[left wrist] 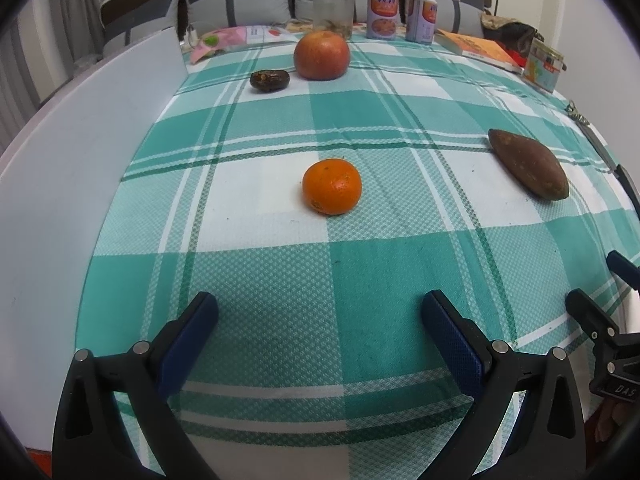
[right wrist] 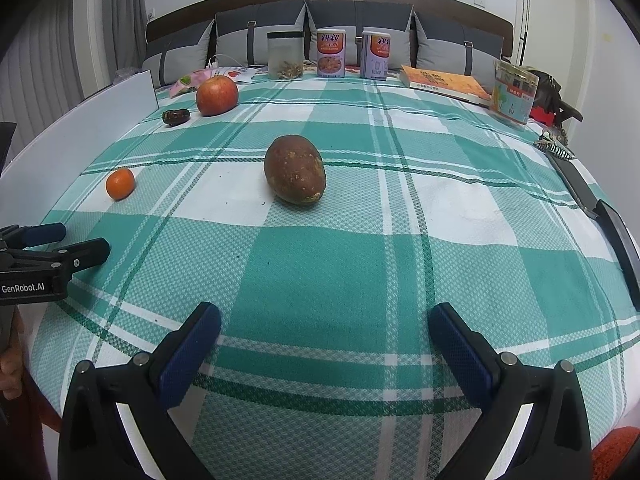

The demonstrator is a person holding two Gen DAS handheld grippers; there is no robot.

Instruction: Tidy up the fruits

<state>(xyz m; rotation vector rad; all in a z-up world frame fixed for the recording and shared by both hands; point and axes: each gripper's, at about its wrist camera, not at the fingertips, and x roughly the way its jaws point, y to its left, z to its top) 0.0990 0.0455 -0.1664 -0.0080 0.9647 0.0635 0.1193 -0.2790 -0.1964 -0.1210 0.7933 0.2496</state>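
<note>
On my left wrist view: left gripper point(left wrist: 320, 312) jaws wide, empty; orange point(left wrist: 332, 186) ahead on checked cloth point(left wrist: 280, 280); apple point(left wrist: 321, 56) and date point(left wrist: 269, 79) far back.

On my right view: right gripper point(right wrist: 324, 322) wide, empty; sweet potato point(right wrist: 295, 169) straight ahead.

Right gripper point(left wrist: 612, 304) cut off by the right picture edge in the left wrist view, left gripper point(right wrist: 60, 240) cut off by the left edge in the right wrist view, print on two cans point(right wrist: 331, 53) at the bed's far edge too small to be read, small dark fruit point(right wrist: 176, 117) not identifiable
</note>
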